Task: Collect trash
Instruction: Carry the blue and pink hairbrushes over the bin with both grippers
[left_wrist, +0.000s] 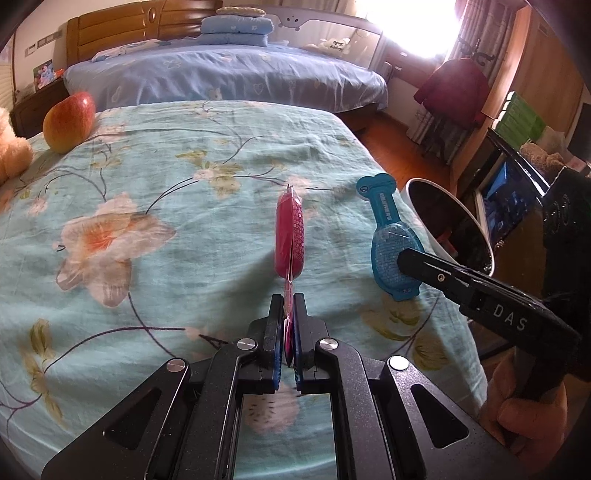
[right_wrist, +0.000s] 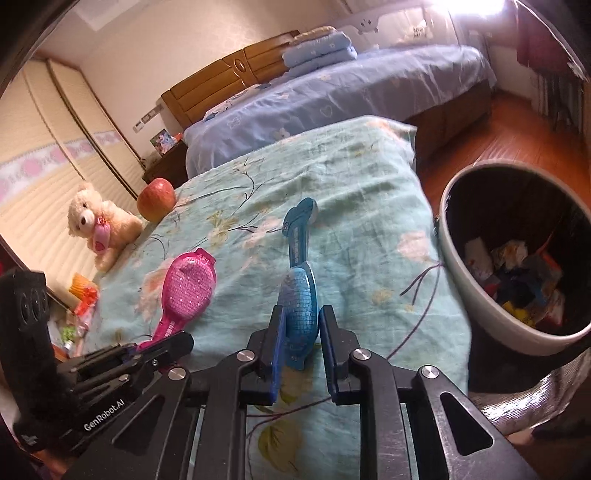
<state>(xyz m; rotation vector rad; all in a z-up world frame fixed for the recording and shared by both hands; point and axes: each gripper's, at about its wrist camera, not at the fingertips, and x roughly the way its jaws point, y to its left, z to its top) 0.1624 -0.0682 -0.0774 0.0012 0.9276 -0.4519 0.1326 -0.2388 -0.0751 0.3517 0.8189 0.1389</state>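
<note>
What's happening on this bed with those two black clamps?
A person is clearing trash, one tool in each hand. The left tool is clamped on a pink paddle-shaped packet, held on edge. The right tool is around a blue packet of the same shape; whether it grips is unclear. A part-filled bin stands beside the bed.

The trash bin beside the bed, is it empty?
No, the right wrist view shows crumpled wrappers and colored scraps lying at the bottom of the trash bin.
</note>
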